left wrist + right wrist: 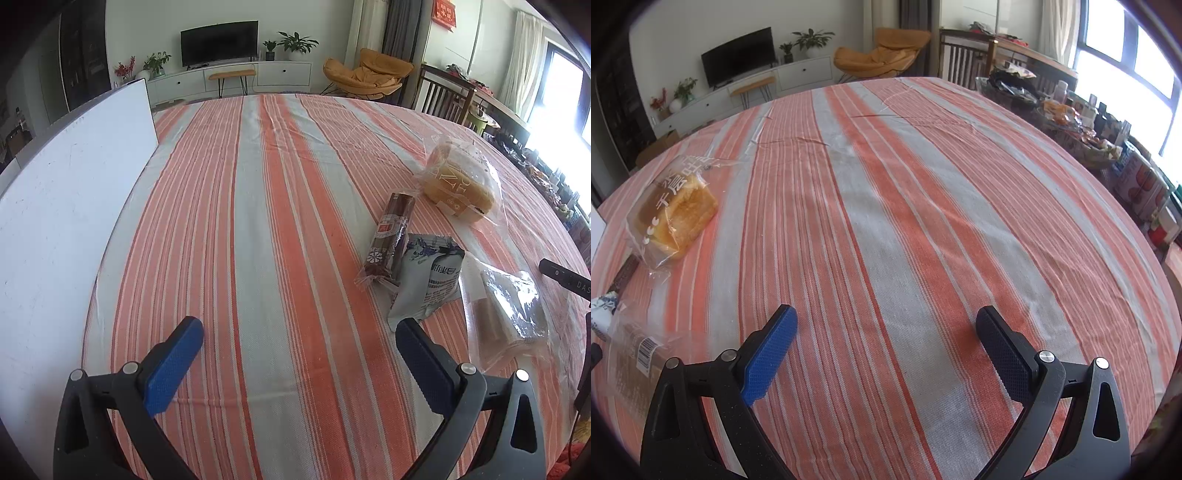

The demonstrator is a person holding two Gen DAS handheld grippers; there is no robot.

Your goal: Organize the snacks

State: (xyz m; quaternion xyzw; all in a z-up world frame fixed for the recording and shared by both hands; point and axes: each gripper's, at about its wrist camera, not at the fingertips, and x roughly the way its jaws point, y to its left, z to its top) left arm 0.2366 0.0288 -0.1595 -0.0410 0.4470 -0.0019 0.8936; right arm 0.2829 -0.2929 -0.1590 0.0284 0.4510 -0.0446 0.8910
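Four snacks lie on the orange-and-grey striped tablecloth (258,221). In the left wrist view a bagged bread loaf (456,182) sits far right, a brown wrapped bar (388,236) lies nearer, a white-and-blue packet (432,280) is beside it, and a clear bag of crackers (506,314) is nearest on the right. My left gripper (299,325) is open above bare cloth, left of the packet. In the right wrist view the bread loaf (674,218) is at the left, the cracker bag (635,362) at the lower left. My right gripper (886,317) is open and holds nothing.
A white board (74,177) stands along the table's left edge. Chairs (443,96) and a cluttered side table with boxes and bottles (1108,147) line the right side. A black part of the other gripper (561,277) shows at the right edge.
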